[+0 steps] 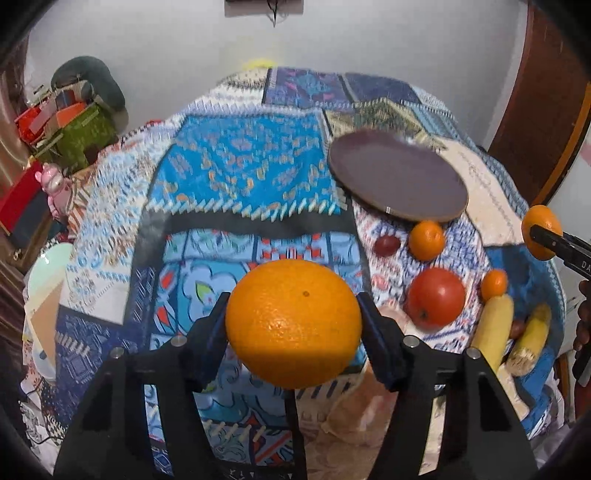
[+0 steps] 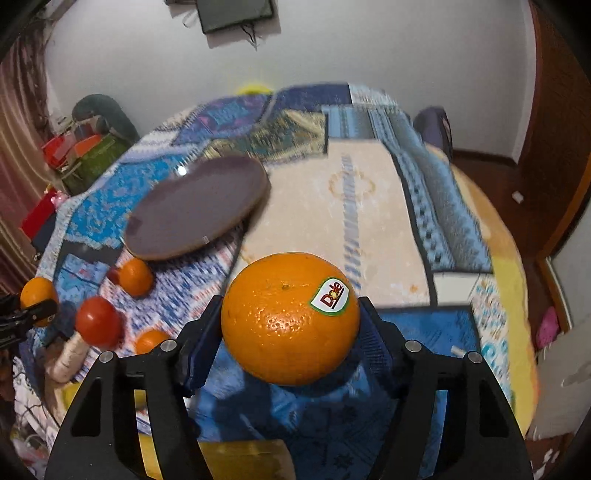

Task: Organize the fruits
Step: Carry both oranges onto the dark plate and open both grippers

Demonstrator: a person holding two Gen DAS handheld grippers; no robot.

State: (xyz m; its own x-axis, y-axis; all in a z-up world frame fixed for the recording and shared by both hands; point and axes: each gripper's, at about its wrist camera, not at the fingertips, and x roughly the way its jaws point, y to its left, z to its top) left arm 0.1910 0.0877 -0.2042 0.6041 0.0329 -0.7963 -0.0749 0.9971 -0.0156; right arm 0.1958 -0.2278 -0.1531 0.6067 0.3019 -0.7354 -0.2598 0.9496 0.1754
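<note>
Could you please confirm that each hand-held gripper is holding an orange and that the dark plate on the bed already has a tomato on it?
Not quite: the plate is bare, as the left wrist view shows. The tomato lies on the bedcover short of it. The rest holds: the left hand-held gripper and right hand-held gripper each hold an orange.

A lived-in home, likely a bedroom: a patchwork blue quilted bedspread [image 1: 240, 173] covers the wide soft bed that fills both views. At ten o'clock in the left wrist view, a heap of red, orange and green boxes and bags [image 1: 66, 125] sits against the plain white wall [image 1: 177, 44], with a pink toy figure [image 1: 55, 184] just below it. At two o'clock stands a dark brown wooden door [image 1: 546, 103]. In the right wrist view, a dark flat screen [image 2: 234, 13] hangs on the wall at twelve o'clock, and wooden flooring [image 2: 491, 173] shows at three o'clock
</note>
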